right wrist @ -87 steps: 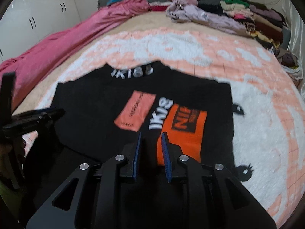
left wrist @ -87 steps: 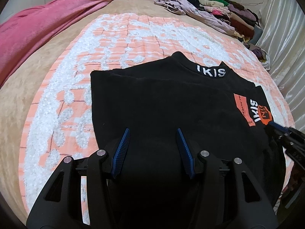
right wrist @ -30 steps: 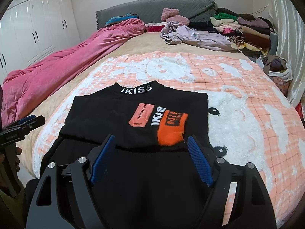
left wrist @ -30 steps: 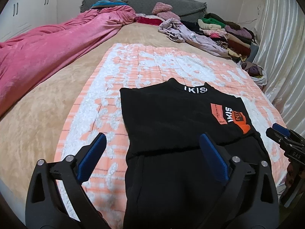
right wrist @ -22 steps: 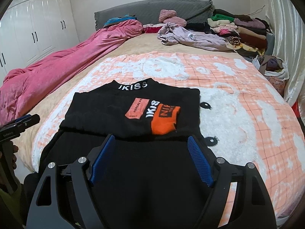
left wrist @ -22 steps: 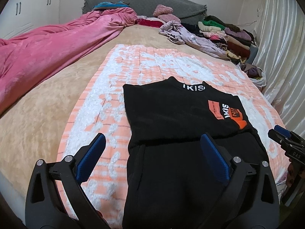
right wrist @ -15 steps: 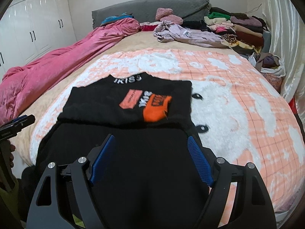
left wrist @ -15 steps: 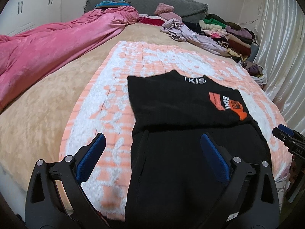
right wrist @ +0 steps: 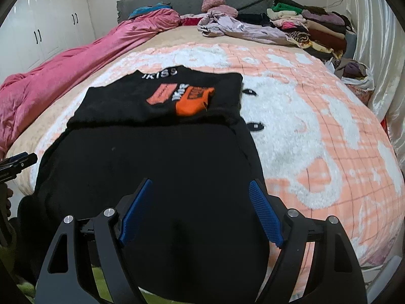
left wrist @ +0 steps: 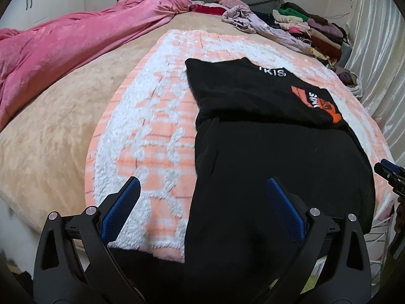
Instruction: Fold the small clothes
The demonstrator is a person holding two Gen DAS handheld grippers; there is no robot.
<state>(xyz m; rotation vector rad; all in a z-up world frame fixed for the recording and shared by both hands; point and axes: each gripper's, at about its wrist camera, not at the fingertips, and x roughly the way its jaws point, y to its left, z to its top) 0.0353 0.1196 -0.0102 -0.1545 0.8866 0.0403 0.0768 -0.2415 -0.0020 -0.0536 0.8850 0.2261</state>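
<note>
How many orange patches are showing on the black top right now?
2. A lighter, salmon patch sits left of the white lettering, and a brighter orange patch right of it, on the black top. Others may be folded underneath.

Soft, even indoor light fills both views, with no hard shadows on the bed (left wrist: 50, 131). The satin curtain (right wrist: 379, 58) at 3 o'clock shows pale sheen. Fisheye bending curves every edge, and black vignette fills the corners. The black sweater (right wrist: 157, 157) reads as a flat dark mass with little texture; its print is slightly smeared by motion blur.
</note>
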